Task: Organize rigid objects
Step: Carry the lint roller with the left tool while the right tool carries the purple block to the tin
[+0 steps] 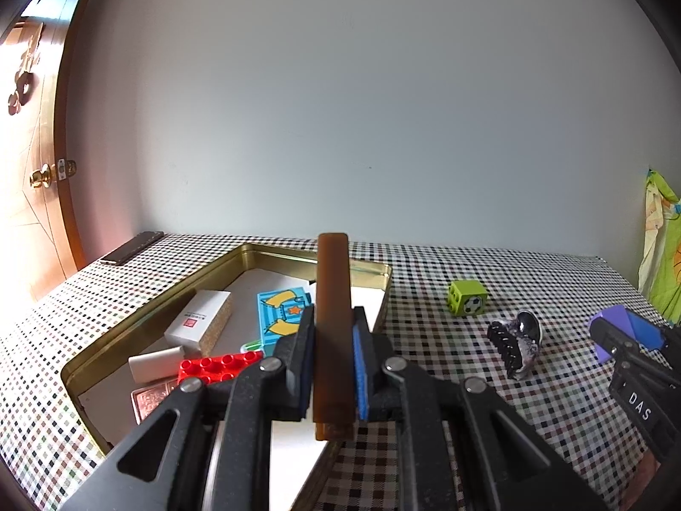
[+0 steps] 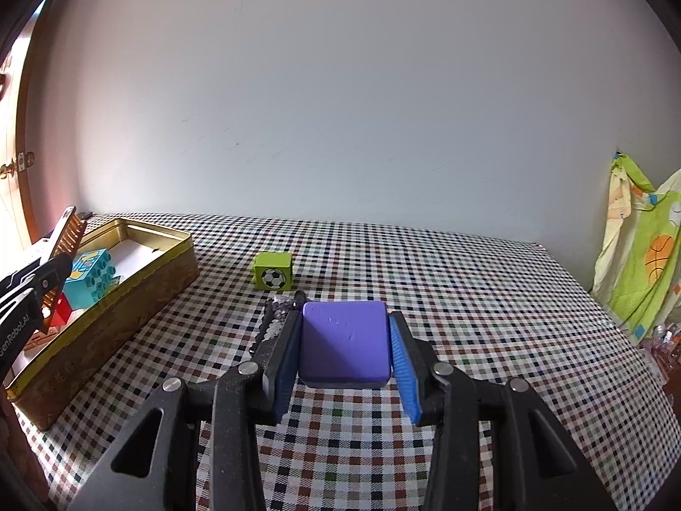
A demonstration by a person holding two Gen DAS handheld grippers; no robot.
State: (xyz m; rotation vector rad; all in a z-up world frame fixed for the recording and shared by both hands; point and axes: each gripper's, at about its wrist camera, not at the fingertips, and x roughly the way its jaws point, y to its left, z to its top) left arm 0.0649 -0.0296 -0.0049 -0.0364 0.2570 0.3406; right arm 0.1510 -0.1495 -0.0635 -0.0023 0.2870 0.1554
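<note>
Reading "DAS" on right gripper [image 1: 625,332], "GenRobot.AI" on left gripper [image 2: 51,272].

both tongs [image 1: 333,340] [image 2: 345,345] clamped, level, slightly nose-down

The hair claw [image 2: 276,319] is mostly hidden behind the purple block [image 2: 344,340].

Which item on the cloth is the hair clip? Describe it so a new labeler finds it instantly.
Start at the gold tin on the checked tablecloth and look right, past its rim. In front of the green football cube lies the hair clip: black toothed claws with a marbled grey-purple body. It alone has teeth; its neighbours are plain blocks.
</note>
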